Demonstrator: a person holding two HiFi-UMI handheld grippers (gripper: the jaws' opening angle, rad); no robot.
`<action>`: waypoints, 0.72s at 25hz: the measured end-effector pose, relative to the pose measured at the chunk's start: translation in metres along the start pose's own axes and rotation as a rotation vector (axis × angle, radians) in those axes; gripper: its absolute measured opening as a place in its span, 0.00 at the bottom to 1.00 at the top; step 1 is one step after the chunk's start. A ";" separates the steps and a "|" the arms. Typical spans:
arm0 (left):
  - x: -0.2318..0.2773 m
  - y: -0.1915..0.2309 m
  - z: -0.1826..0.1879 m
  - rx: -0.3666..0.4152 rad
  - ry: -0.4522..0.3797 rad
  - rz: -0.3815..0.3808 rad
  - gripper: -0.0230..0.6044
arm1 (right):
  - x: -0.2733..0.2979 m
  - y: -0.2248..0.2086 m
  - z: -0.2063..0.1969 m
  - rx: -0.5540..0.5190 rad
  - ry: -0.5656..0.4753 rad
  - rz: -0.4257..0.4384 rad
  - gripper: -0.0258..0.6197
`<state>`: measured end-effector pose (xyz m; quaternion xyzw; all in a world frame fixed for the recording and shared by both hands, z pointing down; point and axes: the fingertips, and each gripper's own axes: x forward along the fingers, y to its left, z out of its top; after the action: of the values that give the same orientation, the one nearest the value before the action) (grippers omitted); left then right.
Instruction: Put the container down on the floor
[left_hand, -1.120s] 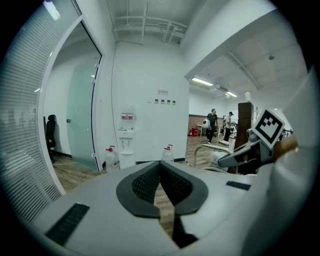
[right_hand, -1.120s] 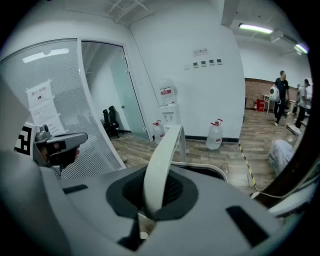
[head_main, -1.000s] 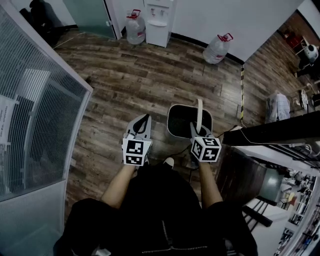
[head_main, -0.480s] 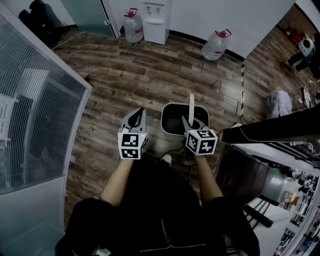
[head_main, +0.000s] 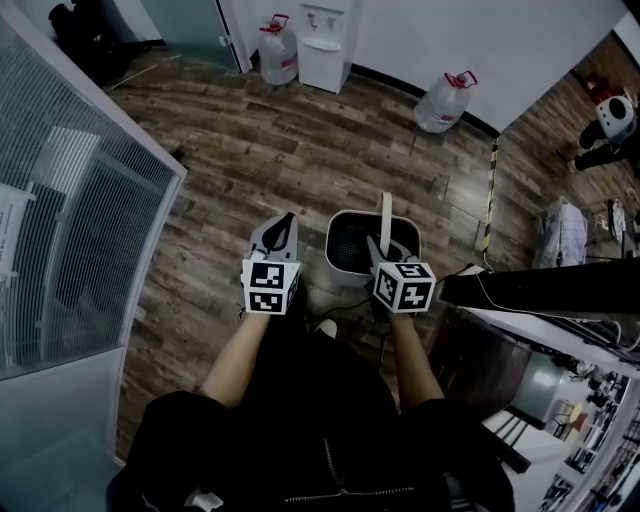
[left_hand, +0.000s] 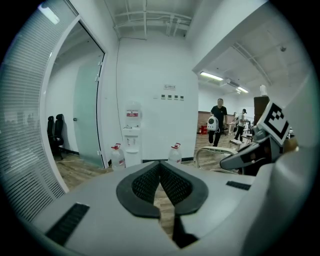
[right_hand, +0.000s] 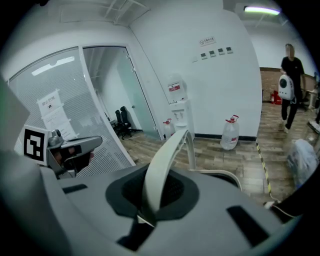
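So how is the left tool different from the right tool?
The grey left tool is shut on nothing; the grey right tool is shut on the pale curved handle of the white container. The left tool is beside the container, not touching it; the right tool is over its near rim. Both carry a black-and-white marker cube.

Floor (head_main: 300, 140) open ahead; glass partition (head_main: 90, 220) L, desk (head_main: 540, 286) R.

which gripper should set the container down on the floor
Right. The right gripper is shut on the handle of the container; the left gripper is shut on nothing, apart from the container.
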<state>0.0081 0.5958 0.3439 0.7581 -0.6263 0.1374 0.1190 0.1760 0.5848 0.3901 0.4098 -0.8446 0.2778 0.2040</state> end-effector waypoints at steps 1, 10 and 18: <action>0.008 0.005 0.002 -0.002 0.000 -0.003 0.06 | 0.007 0.000 0.006 0.002 0.000 0.001 0.07; 0.095 0.078 0.036 0.009 -0.011 -0.039 0.06 | 0.095 -0.005 0.076 0.009 0.000 -0.042 0.07; 0.157 0.152 0.058 0.039 0.001 -0.091 0.06 | 0.169 0.001 0.138 0.068 -0.023 -0.075 0.07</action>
<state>-0.1095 0.4031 0.3470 0.7879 -0.5883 0.1444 0.1106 0.0610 0.3995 0.3810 0.4509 -0.8210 0.2938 0.1906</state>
